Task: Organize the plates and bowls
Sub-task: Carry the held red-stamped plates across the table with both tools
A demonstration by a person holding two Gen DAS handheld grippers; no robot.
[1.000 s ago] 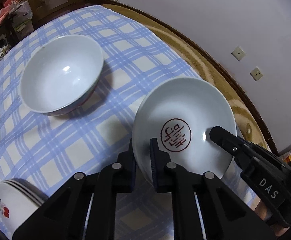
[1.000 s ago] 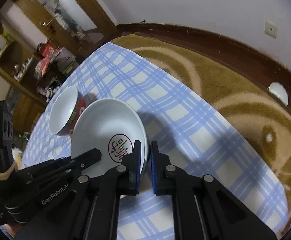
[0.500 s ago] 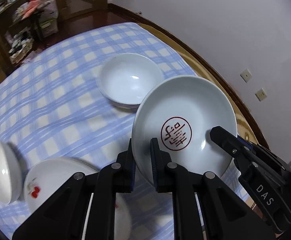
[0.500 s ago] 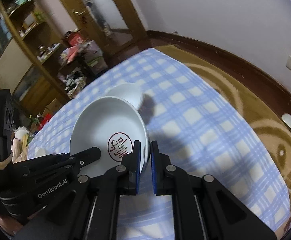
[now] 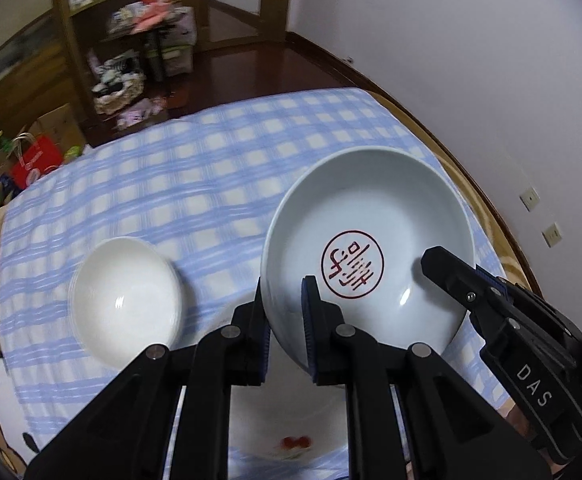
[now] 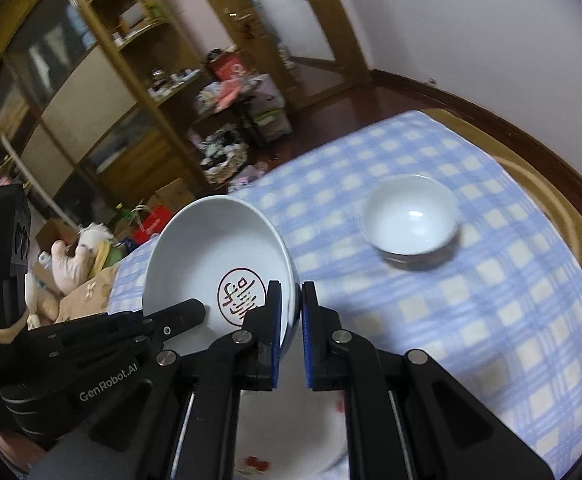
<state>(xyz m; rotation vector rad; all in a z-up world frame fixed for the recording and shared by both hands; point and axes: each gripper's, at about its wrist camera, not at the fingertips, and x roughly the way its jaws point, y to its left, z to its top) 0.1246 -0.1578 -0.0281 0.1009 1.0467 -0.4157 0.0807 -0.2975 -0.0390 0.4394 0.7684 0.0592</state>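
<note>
Two grippers hold one white ceramic plate with a red round seal above the blue checked tablecloth: left gripper and right gripper each clamp opposite rims. Below lies a white plate with red cherries.

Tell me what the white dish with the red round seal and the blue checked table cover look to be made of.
White dish with the red round seal: probably glazed ceramic or porcelain; smooth and glossy, with a bright glint on its inner wall. Blue checked table cover: apparently woven cloth; matt, lying soft over the table's edge.
</note>
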